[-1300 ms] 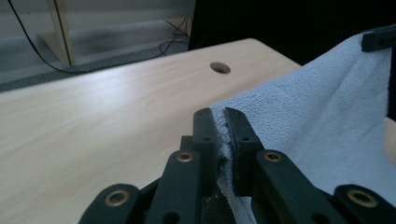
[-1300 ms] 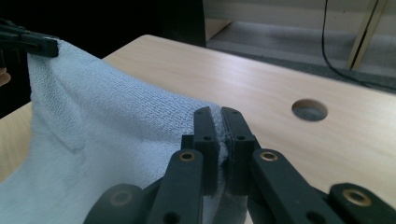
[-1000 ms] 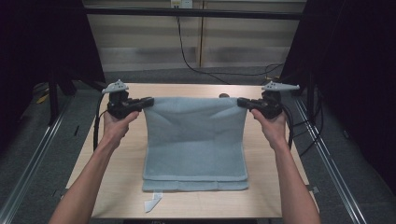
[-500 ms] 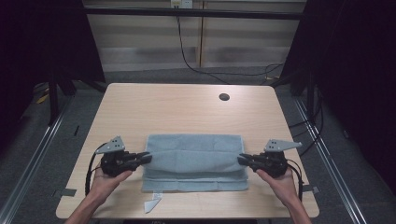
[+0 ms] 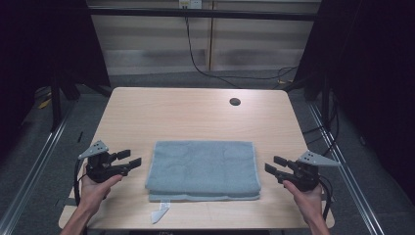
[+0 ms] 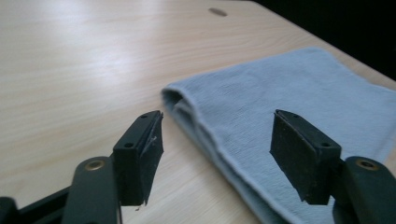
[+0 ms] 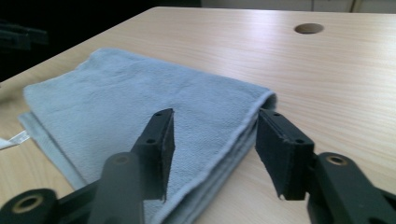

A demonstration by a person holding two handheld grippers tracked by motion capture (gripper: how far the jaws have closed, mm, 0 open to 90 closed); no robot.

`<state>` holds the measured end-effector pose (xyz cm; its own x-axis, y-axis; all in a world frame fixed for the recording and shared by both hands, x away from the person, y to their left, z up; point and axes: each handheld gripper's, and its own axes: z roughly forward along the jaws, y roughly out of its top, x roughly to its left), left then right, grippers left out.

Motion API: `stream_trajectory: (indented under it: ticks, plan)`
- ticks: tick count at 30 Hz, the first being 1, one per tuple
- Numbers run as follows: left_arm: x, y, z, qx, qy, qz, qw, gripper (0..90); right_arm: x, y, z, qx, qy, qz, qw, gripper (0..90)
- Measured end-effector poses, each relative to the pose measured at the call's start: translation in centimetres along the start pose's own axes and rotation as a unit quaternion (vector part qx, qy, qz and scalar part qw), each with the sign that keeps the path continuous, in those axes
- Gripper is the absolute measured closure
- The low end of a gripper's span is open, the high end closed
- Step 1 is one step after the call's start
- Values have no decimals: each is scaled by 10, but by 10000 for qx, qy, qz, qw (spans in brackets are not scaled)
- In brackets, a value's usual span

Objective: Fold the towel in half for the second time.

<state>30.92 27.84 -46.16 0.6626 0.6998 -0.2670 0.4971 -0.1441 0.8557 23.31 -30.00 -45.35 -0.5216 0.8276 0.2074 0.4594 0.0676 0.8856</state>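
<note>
Both grippers stood open and empty: the left gripper [image 5: 128, 158] just off the left short end of the folded blue towel [image 5: 203, 169], the right gripper [image 5: 276, 164] just off its right end. Its long axis ran left to right across the wooden table [image 5: 186, 115], fold at the far edge, equally near either hand.

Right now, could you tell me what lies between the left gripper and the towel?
Nothing but bare tabletop. In the high view the left gripper, open, sits beside the folded towel's left edge with a strip of wood between them.
</note>
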Motion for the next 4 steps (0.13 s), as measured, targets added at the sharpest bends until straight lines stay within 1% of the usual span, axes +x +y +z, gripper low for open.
stream_trajectory:
  ticks: [1,2,3,4]
  plan:
    - [0,-1,0,12,57,-52,10000,322,0,0,0,0,0,0,10000,450]
    - [-5,0,-1,1,87,-52,9999,311,-2,-2,-1,9,-152,22,9999,418]
    - [-5,0,-1,1,87,-52,9999,297,-2,-2,-1,9,-152,22,9999,418]
    - [-8,0,0,-6,88,49,9999,284,-4,-4,-1,86,-329,-12,9994,383]
